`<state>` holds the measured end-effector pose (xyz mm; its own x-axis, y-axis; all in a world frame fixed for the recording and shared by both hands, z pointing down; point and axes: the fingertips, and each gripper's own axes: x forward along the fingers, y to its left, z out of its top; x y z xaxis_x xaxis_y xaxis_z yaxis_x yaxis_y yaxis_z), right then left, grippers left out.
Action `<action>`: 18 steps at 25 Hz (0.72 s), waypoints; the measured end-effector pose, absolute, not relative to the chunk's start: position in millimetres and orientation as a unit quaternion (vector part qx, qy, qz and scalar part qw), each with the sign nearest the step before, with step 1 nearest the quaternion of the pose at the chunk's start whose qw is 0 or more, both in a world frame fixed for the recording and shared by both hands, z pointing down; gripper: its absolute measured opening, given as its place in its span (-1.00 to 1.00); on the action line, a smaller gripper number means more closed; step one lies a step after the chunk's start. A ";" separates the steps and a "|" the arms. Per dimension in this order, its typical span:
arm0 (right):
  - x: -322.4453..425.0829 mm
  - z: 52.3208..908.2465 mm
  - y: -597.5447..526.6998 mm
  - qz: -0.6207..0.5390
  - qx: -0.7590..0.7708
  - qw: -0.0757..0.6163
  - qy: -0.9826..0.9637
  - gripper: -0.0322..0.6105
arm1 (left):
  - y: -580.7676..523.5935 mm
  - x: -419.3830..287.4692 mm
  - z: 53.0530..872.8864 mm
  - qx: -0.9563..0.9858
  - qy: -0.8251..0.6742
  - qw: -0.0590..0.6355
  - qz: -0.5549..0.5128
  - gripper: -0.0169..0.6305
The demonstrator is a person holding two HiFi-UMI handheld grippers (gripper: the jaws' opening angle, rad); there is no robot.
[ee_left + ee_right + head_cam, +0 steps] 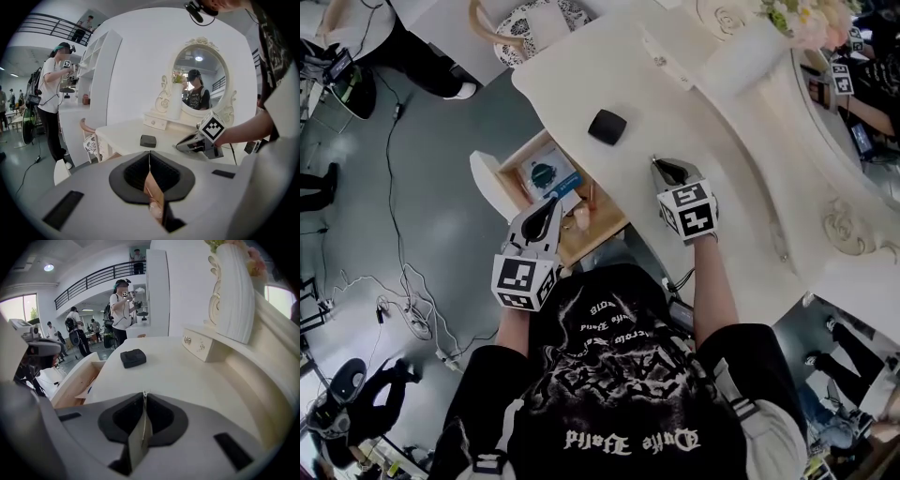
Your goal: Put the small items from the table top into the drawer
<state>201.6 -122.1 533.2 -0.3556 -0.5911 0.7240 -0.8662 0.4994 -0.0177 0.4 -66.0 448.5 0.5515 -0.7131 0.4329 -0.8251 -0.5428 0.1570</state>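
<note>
1. Left gripper (552, 209): its jaws are pressed together with nothing clamped between them, as its own view (149, 156) shows. It hangs above the open drawer (517, 157), tips pointing toward the worktop (675, 98).
2. Right gripper (662, 167): its jaws are also closed on each other and hold nothing, as the right gripper view (144, 398) shows. It sits low over the worktop (183, 376), near the front edge; whether it touches the surface cannot be told. The left gripper view catches it from the side (180, 146), with its marker cube toward the person's wrist.
3. Black item (607, 126): a small, dark, rounded-square piece lying flat on the worktop, ahead of the right gripper and apart from it. It lies near the edge above the drawer, and shows in the left gripper view (148, 140) and the right gripper view (133, 357).
4. Drawer: it is pulled out from under the worktop, with pale wooden walls and a white front. Inside lies a blue-and-white box (547, 174) with a dark round shape on it, and a small pinkish item (581, 217) lies closer to the person, just beside the left gripper. The right gripper view shows the drawer (75, 380) to the left of the worktop.
5. At the back of the worktop stand a white vase (233, 291) with flowers and a low unit of little drawers (201, 345). An oval mirror (199, 79) rises behind them.
</note>
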 end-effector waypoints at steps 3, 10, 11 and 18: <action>200.8 533.2 -122.4 0.203 0.457 0.338 -0.798 -0.79 | -66.4 -2.5 448.6 0.862 -0.449 0.174 0.161 -0.90; 201.4 532.8 -122.4 0.204 0.457 0.339 -0.797 -0.80 | -67.1 -10.6 446.6 0.858 -0.457 0.173 0.161 -0.90; 201.4 533.0 -122.6 0.204 0.457 0.338 -0.797 -0.80 | -67.2 -12.1 446.6 0.857 -0.458 0.173 0.161 -0.90; 199.2 531.1 -121.3 0.188 0.467 0.344 -0.793 -0.81 | -66.9 -23.4 445.8 0.851 -0.470 0.175 0.156 -0.90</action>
<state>199.2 -121.3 531.1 -0.3269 -0.6104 0.7215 -0.8694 0.4936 0.0237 -23.4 -66.9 445.8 0.5089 -0.7456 0.4301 -0.8548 -0.4969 0.1501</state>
